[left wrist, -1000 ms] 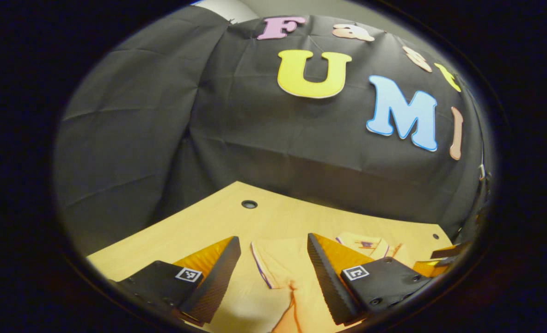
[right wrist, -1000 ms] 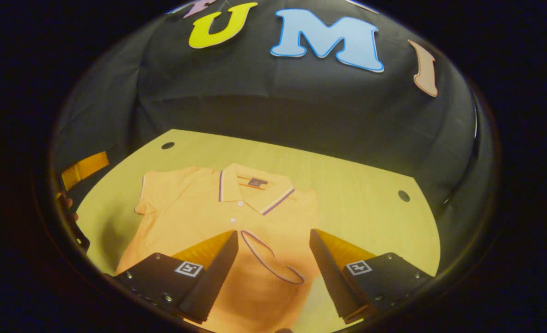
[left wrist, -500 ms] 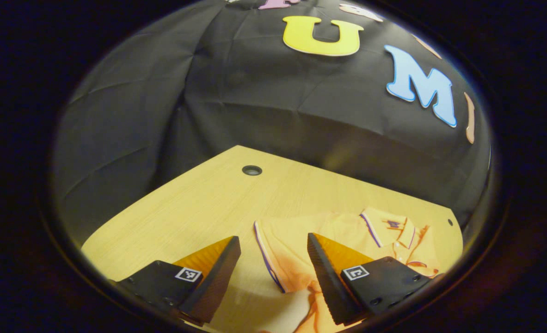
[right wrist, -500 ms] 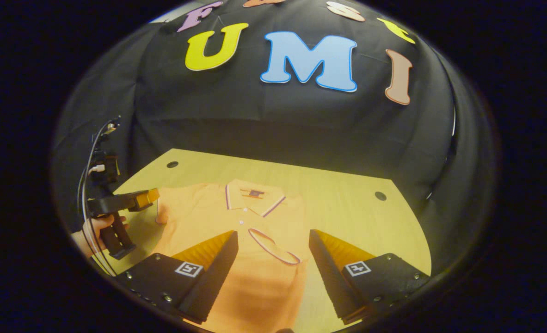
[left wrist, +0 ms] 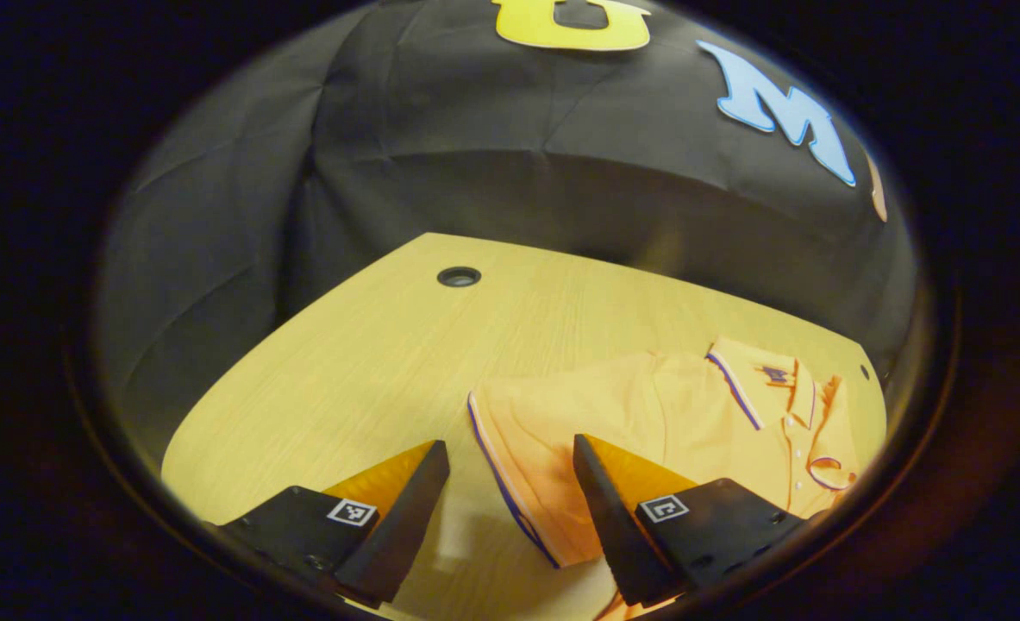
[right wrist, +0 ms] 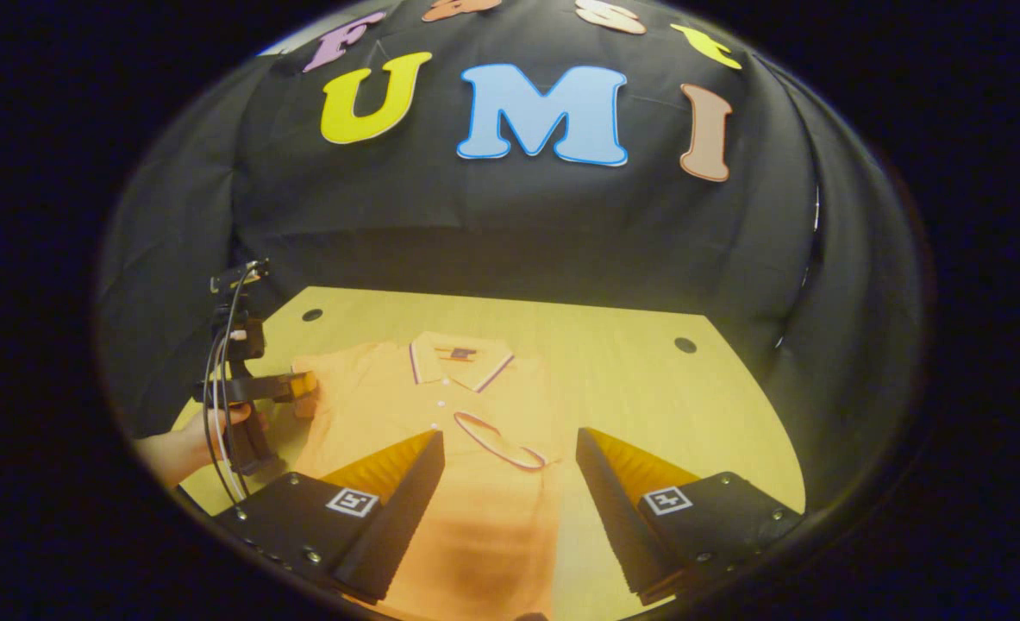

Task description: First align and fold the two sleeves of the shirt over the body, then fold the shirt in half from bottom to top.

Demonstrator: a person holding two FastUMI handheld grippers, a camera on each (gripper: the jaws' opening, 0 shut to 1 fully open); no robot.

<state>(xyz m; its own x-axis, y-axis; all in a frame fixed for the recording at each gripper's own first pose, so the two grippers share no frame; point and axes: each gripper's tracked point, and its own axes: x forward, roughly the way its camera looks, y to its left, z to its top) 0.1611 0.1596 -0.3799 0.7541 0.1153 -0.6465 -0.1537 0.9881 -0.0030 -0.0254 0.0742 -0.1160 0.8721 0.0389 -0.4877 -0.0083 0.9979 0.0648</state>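
An orange polo shirt (right wrist: 372,410) with purple-trimmed collar (right wrist: 458,354) lies face up on the wooden table (right wrist: 647,405). One short sleeve (right wrist: 497,438) is folded over the body, its cuff lying in front of my open right gripper (right wrist: 510,435), which hovers above the shirt's lower half. In the left gripper view the other sleeve (left wrist: 531,435) lies flat and spread out from the shirt (left wrist: 673,405). Its trimmed cuff edge sits between the fingers of my open left gripper (left wrist: 507,448). The right gripper view shows that left gripper (right wrist: 301,385) at the sleeve, held by a hand (right wrist: 173,448).
The table (left wrist: 346,379) has round cable holes (left wrist: 459,276) (right wrist: 685,345) near its far corners. Black cloth walls close in behind and on both sides. Cables (right wrist: 221,388) hang from the left gripper's handle. Bare wood lies left of the spread sleeve.
My left gripper has come down and forward to the spread sleeve's cuff. My right gripper has pulled back from the shirt, leaving the folded sleeve lying on the body.
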